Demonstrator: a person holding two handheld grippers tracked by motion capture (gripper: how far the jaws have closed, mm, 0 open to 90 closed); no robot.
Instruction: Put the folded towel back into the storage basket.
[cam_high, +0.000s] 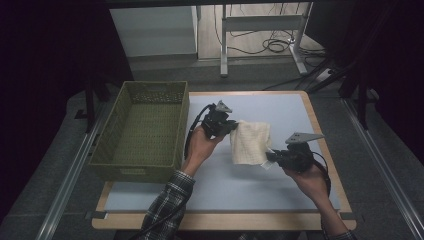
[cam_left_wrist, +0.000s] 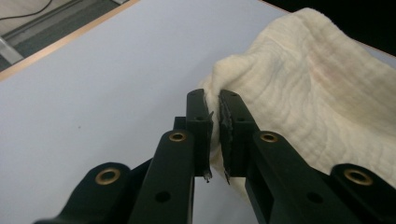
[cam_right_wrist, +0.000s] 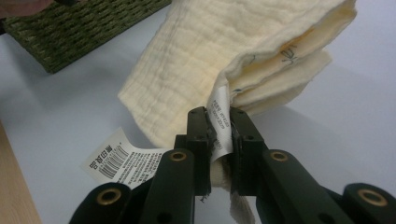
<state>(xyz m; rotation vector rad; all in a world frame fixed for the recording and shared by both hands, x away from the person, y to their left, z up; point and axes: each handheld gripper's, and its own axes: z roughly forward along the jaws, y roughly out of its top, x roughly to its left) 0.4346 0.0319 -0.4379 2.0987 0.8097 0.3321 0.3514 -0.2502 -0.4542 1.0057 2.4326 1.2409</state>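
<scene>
Pale table (cam_high: 225, 185): cloth (cam_high: 250, 142) (folded, cream) clamped between left hand-held gripper (cam_high: 231, 126) and right hand-held gripper (cam_high: 270, 157).

Left gripper (cam_left_wrist: 213, 100) pinching cream cloth (cam_left_wrist: 308, 88)

Its black jaws clamp a bunched edge of the cloth above the pale blue table (cam_left_wrist: 107, 84).

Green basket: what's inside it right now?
The green basket shows only its woven floor and far wall, nothing lying on them. The strip behind its near wall is hidden. The cream cloth hangs outside, between both hand-held grippers.
</scene>
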